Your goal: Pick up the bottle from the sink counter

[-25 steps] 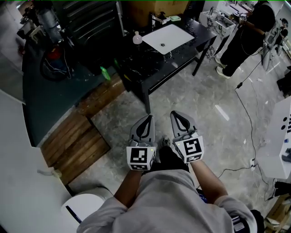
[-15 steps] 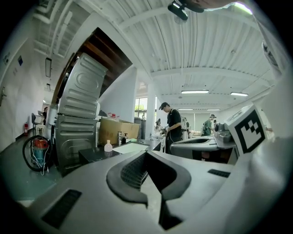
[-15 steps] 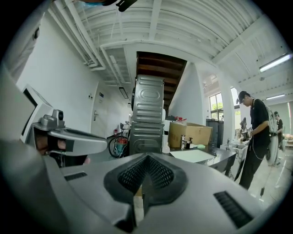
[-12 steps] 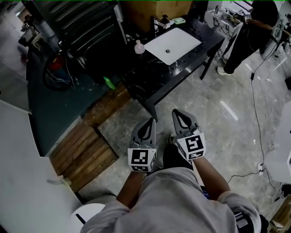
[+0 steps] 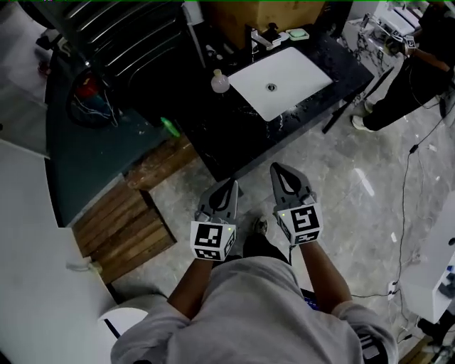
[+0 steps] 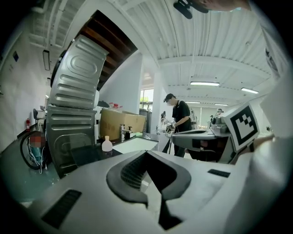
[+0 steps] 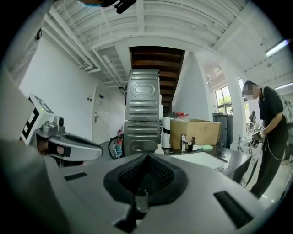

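Observation:
A small pale bottle (image 5: 220,82) with a round body stands on the black sink counter (image 5: 234,131), just left of the white basin (image 5: 281,71). It also shows far off in the left gripper view as the bottle (image 6: 106,145), and in the right gripper view as the bottle (image 7: 159,149). My left gripper (image 5: 231,186) and right gripper (image 5: 279,169) are held side by side in front of the body, over the floor and short of the counter's near edge. Both point toward the counter. Both are shut with nothing between the jaws.
A faucet (image 5: 259,37) and a green pad (image 5: 297,33) sit behind the basin, with a cardboard box (image 5: 234,14) beyond. A person in black (image 5: 419,78) stands at the counter's right end. Wooden pallets (image 5: 121,224) lie at left, near a grey metal cabinet (image 5: 121,35).
The counter and bottle have come closer and shifted right in the head view as the person steps toward them. Both grippers keep their place before the body, still shut.

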{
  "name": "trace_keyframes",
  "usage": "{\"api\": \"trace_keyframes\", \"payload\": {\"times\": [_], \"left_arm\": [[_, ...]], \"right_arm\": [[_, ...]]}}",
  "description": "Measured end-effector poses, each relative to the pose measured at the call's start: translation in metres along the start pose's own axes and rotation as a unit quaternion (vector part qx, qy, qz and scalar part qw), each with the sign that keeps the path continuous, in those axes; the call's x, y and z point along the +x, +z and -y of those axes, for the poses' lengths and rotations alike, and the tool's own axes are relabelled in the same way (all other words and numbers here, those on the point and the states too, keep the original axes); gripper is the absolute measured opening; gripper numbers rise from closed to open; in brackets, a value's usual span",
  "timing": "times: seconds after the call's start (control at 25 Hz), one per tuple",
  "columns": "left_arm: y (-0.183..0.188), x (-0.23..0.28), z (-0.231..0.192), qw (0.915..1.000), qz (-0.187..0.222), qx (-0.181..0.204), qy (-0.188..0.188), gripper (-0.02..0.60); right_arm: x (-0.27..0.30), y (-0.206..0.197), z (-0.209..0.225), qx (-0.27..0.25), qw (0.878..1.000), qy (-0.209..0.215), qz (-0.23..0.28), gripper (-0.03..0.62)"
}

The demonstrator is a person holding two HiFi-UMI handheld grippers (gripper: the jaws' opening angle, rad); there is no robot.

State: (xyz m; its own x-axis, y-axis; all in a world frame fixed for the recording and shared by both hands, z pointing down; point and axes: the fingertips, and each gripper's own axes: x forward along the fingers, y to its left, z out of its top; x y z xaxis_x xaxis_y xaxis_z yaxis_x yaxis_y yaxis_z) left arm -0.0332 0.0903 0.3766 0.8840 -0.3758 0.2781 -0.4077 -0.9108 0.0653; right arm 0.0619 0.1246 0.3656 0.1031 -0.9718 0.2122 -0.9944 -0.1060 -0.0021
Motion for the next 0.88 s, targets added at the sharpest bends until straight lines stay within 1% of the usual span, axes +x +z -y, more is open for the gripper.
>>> {"api": "trace_keyframes", "payload": {"times": [0.16, 0.36, 0.64, 0.88], "left_arm": [[-0.002, 0.025, -0.006, 0.9997, -0.014, -0.003, 0.019, 0.014], [-0.003, 0.042, -0.028, 0.9987, -0.021, -0.008, 0.046, 0.014], [-0.009, 0.067, -0.077, 0.9954, -0.022, -0.029, 0.088, 0.014], [-0.001, 0.091, -0.12, 0.995, -0.014, -0.038, 0.091, 0.014]], "right_arm": [[0.033, -0.003, 0.025, -0.009, 1.0, 0.013, -0.003, 0.009], [0.068, -0.012, 0.028, -0.007, 0.998, 0.054, -0.018, 0.009], [0.126, -0.006, 0.031, -0.024, 0.996, 0.082, -0.024, 0.009], [0.181, 0.008, 0.034, -0.048, 0.994, 0.095, -0.035, 0.009]]}}
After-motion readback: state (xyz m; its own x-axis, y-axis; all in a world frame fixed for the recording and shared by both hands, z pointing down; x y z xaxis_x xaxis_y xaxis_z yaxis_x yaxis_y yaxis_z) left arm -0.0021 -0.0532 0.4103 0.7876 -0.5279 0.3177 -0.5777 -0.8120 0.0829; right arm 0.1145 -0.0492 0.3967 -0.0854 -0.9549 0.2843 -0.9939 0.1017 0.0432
